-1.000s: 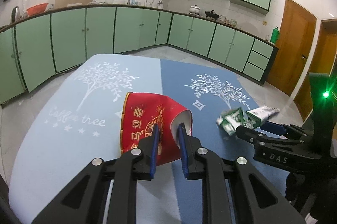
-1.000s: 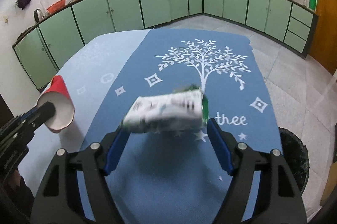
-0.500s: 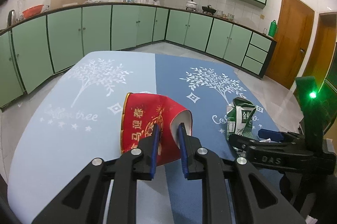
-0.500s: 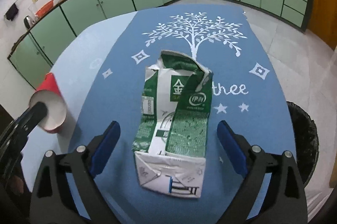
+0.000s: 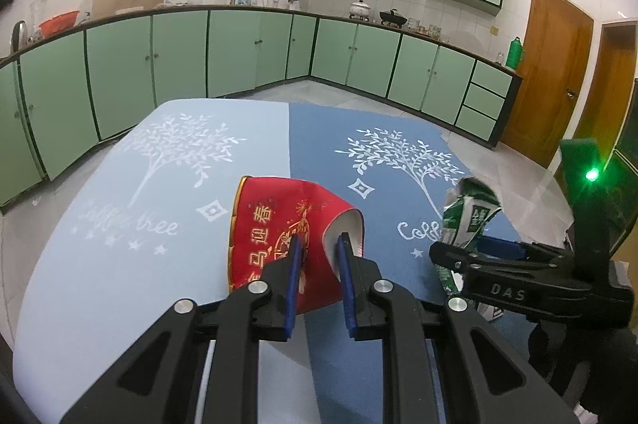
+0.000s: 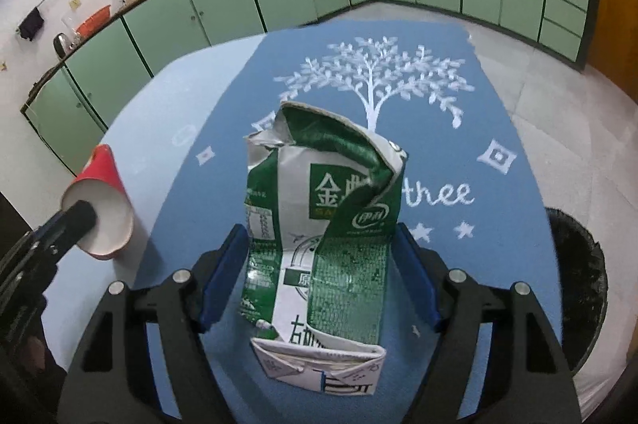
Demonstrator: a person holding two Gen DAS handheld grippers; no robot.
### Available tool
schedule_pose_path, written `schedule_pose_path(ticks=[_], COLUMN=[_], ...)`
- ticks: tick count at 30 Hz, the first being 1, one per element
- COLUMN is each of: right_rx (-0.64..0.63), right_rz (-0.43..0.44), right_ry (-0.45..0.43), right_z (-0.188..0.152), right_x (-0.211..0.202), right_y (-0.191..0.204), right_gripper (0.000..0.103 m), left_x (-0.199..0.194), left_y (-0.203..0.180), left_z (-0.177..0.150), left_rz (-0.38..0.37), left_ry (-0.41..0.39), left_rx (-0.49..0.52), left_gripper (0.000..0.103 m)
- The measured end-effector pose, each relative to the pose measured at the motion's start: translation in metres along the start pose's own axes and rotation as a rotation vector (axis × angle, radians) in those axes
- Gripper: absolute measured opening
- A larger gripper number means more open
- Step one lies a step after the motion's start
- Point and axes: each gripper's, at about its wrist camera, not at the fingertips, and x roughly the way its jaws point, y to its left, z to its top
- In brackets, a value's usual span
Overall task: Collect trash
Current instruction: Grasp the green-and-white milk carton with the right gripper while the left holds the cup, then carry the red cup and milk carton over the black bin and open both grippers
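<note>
A red paper cup (image 5: 279,224) with gold print lies on its side, and my left gripper (image 5: 319,244) is shut on its wall, one finger inside the mouth and one outside. From the right wrist view the cup (image 6: 107,181) sits at the left with a left finger (image 6: 79,218) in its mouth. A crumpled green-and-white milk carton (image 6: 327,224) stands upright on the dark blue half of the tablecloth (image 6: 498,232). My right gripper (image 6: 319,236) is closing around it, its blue pads touching both sides. The left wrist view also shows the carton (image 5: 472,212).
The tablecloth is light blue (image 5: 119,224) on the left half and dark blue on the right. A black trash bin (image 6: 578,284) stands on the floor just past the table's right edge. Green kitchen cabinets line the walls beyond.
The carton was blurred and lying crosswise between the right jaws, then stood upright on the cloth with the jaws wide. Now the jaws have come in against it. The left gripper still holds the cup.
</note>
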Motion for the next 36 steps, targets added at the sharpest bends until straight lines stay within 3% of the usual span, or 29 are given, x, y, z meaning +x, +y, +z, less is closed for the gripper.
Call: schedule_pose_path(ticks=[12,36], right_rx=[0.010,0.076], right_rz=[0.031,-0.016], right_ry=[-0.107,-0.226], right_z=[0.017,0.020], right_x=[-0.049,-0.102], right_y=[-0.011,-0.072], right_gripper=[0.071,0.067], left_x=[-0.007,-0.003], left_y=[-0.025,-0.101], left_z=[0.018,0.040], left_rz=[-0.041,-0.138], left_ry=[-0.045,-0.097], left_rx=[0.036,0.131], left_gripper=[0.018,0.018])
